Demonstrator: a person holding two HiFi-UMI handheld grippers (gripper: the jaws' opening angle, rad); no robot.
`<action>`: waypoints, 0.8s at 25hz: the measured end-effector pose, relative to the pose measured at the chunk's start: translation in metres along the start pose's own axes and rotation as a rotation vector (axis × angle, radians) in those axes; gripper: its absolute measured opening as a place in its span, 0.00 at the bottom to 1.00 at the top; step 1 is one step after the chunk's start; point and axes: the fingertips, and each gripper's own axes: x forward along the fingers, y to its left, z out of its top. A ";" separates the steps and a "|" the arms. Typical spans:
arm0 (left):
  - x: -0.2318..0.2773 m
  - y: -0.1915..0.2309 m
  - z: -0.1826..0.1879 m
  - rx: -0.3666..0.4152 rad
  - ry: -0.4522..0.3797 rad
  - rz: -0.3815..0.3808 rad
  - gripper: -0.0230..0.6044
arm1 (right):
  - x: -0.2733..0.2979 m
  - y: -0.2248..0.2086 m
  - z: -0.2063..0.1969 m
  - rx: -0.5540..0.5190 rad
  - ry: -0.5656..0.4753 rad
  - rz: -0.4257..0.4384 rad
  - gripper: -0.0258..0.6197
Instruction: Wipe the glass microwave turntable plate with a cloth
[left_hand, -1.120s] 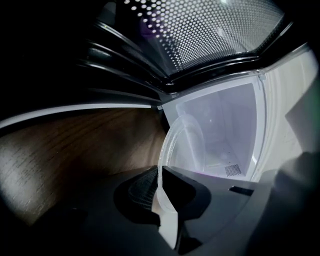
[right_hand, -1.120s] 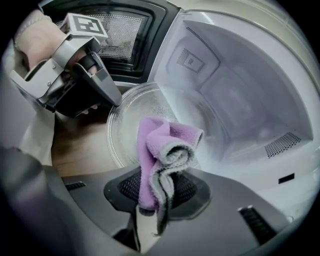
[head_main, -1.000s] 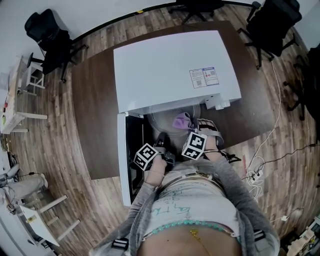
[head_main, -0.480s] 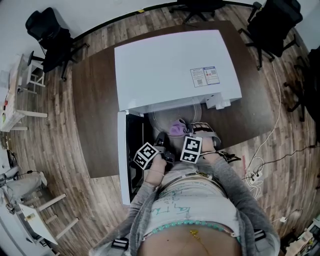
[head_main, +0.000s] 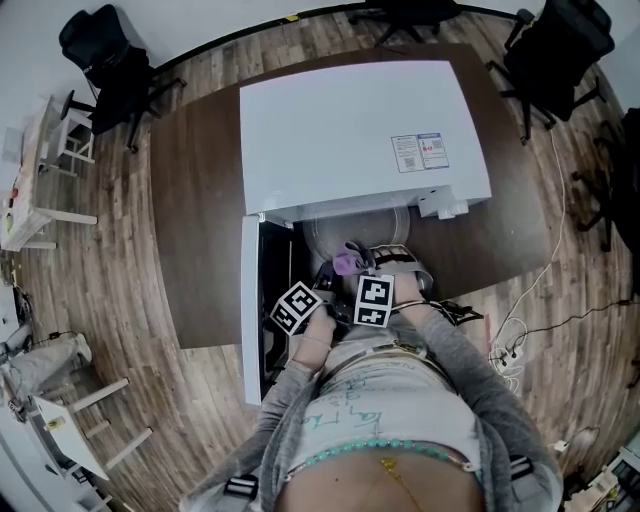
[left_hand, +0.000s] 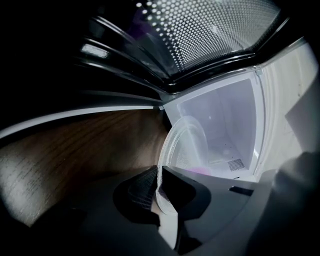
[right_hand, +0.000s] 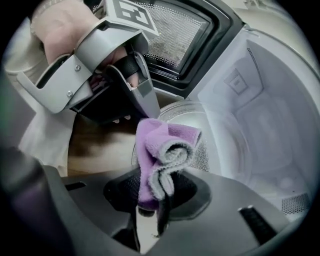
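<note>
1. Plate of clear glass shows in the lower middle of the left gripper view, before the open microwave.
2. We see the left gripper pinching the near rim of the plate; its two jaws press on the glass from both sides.
3. In the head view the plate is in the middle of the frame, just under the white top of the microwave.
4. We see the right gripper pinching a purple cloth. The jaws are pressed on its lower end, and the folded part sticks out above them.
5. In the right gripper view the cloth is in the centre, in front of the plate. We cannot tell if it touches the glass.
6. The left gripper is in the upper left of that view, near the cloth, with a hand around it.
7. In the head view the door is open at the left of both grippers, and the microwave stands on a brown table.
</note>
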 end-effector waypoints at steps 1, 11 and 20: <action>0.000 0.000 0.000 0.005 0.001 -0.002 0.08 | 0.001 -0.001 0.001 0.001 0.001 0.005 0.22; 0.002 -0.001 0.002 0.096 0.012 0.002 0.08 | 0.002 -0.014 0.008 0.028 -0.015 0.001 0.22; 0.002 -0.002 0.002 0.097 0.017 -0.002 0.08 | 0.003 -0.039 0.027 -0.071 -0.026 -0.104 0.22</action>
